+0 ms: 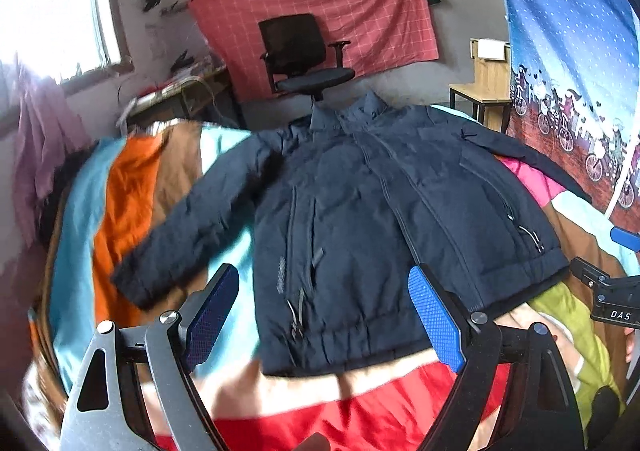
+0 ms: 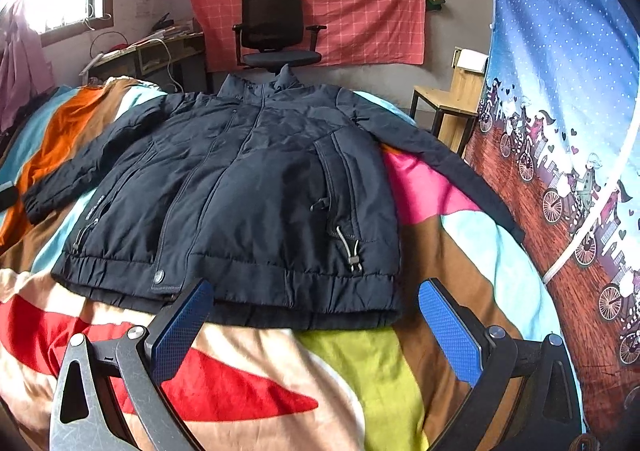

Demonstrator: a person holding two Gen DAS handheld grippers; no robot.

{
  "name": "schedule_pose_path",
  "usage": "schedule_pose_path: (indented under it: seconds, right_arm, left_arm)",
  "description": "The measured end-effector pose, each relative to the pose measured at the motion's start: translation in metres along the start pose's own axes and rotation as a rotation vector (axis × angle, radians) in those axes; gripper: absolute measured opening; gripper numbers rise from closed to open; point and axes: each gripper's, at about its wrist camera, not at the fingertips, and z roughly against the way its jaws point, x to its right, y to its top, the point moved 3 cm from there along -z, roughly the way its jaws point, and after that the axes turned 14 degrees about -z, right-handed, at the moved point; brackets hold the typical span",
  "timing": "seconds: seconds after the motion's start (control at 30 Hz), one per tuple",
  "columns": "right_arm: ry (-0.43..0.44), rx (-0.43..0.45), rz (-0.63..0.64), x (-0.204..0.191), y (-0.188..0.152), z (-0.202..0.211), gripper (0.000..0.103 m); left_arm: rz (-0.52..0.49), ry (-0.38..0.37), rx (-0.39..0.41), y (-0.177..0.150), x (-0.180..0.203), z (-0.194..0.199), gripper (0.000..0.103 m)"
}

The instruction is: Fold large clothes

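A dark navy padded jacket [image 1: 360, 211] [image 2: 248, 187] lies front up and zipped on a bed, collar toward the far wall, both sleeves spread outward. My left gripper [image 1: 324, 283] hovers over the jacket's hem, its blue pads wide apart with nothing between them. My right gripper [image 2: 316, 291] hangs just short of the hem near its right corner, also open and empty. The right tool's black body [image 1: 612, 291] shows at the right edge of the left wrist view.
The bed carries a blanket [image 2: 360, 379] in red, green, brown, orange and pale blue patches. A blue bicycle-print curtain [image 2: 560, 131] hangs along the right side. Beyond the bed stand a black office chair [image 2: 276, 31], a cluttered desk [image 2: 152, 51] and a wooden stand [image 2: 452, 107].
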Motion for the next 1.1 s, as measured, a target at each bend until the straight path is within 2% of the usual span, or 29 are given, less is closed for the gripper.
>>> schedule_pose_path:
  seconds: [0.2, 0.47, 0.6, 0.73, 0.9, 0.97, 1.1]
  right_arm:
    - [0.006, 0.024, -0.040, 0.009, 0.026, -0.008, 0.103]
    - [0.016, 0.109, -0.064, 0.031, 0.087, -0.026, 0.103]
    - [0.032, 0.112, -0.093, 0.054, 0.118, -0.050, 0.103]
    - [0.018, 0.107, -0.111, 0.085, 0.139, -0.084, 0.103]
    - [0.016, -0.006, -0.185, 0.126, 0.155, -0.124, 0.103]
    - [0.028, -0.061, -0.204, 0.138, 0.165, -0.129, 0.103]
    - [-0.013, -0.166, -0.230, 0.160, 0.189, -0.140, 0.103]
  left_arm:
    - [-0.056, 0.034, -0.006, 0.037, -0.011, -0.012, 0.083]
    - [-0.072, 0.048, 0.009, 0.090, -0.008, -0.038, 0.083]
    - [-0.077, 0.055, -0.004, 0.117, 0.004, -0.075, 0.083]
    - [-0.054, 0.024, -0.027, 0.138, 0.018, -0.132, 0.083]
    - [-0.074, 0.003, -0.025, 0.159, 0.034, -0.193, 0.083]
    - [-0.083, -0.017, -0.033, 0.166, 0.040, -0.209, 0.083]
    - [-0.088, -0.058, -0.069, 0.180, 0.057, -0.255, 0.083]
